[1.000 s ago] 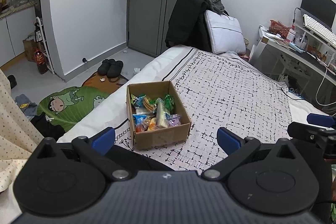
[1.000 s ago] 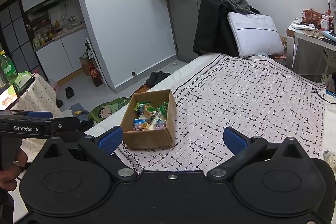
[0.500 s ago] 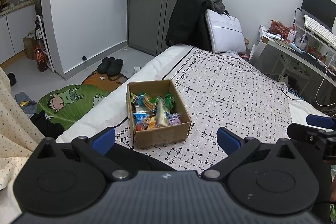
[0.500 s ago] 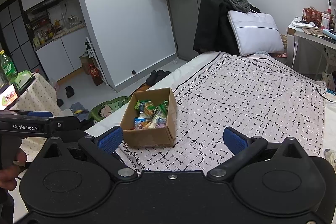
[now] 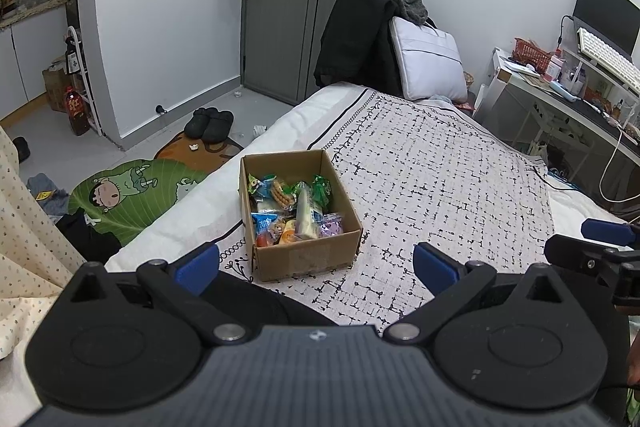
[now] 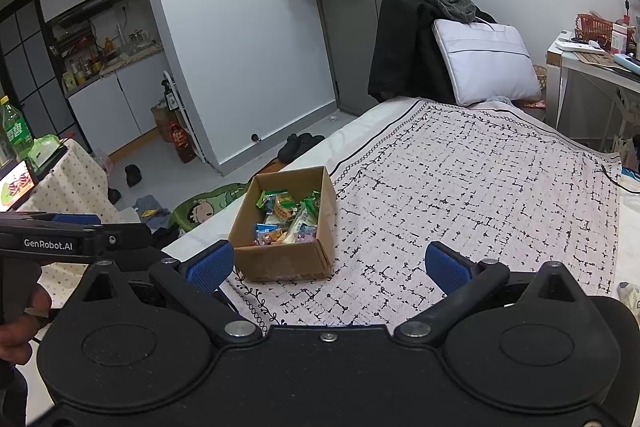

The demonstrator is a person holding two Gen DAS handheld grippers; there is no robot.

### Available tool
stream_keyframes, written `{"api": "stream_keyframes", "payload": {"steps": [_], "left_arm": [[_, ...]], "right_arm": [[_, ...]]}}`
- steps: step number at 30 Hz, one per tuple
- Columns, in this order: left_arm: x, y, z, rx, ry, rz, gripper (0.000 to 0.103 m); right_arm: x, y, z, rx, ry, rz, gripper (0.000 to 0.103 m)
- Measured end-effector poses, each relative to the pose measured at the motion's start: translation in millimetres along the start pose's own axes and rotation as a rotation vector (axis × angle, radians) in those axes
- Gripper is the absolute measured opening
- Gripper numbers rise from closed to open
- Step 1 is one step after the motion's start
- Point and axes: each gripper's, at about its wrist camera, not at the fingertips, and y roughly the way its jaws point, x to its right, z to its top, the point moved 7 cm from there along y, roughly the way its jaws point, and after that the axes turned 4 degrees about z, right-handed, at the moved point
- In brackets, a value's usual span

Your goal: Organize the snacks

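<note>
On the bed point(image 5: 440, 163), at our twelve o'clock, sits the cardboard box point(image 5: 298, 215) of snacks point(image 5: 294, 205). Our left gripper point(image 5: 316, 265) and right gripper point(image 6: 328, 265) hang spread and empty. We should probably descend straight, pinching one wrapper without nudging the box.

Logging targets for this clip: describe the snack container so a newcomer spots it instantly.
Find the bed with the black-and-white patterned cover. Near its floor-side edge sits an open cardboard box holding colourful wrapped snacks. It is the only brown box on the bed.
</note>
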Motion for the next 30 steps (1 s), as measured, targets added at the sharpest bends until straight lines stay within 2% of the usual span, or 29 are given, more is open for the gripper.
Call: {"api": "stream_keyframes", "payload": {"steps": [30], "left_arm": [[1.6,-1.6,-2.9,-0.003,-0.007,-0.016,0.102]], "right_arm": [[1.9,1.6,-3.3,-0.008,0.012,-0.008,0.103]]}}
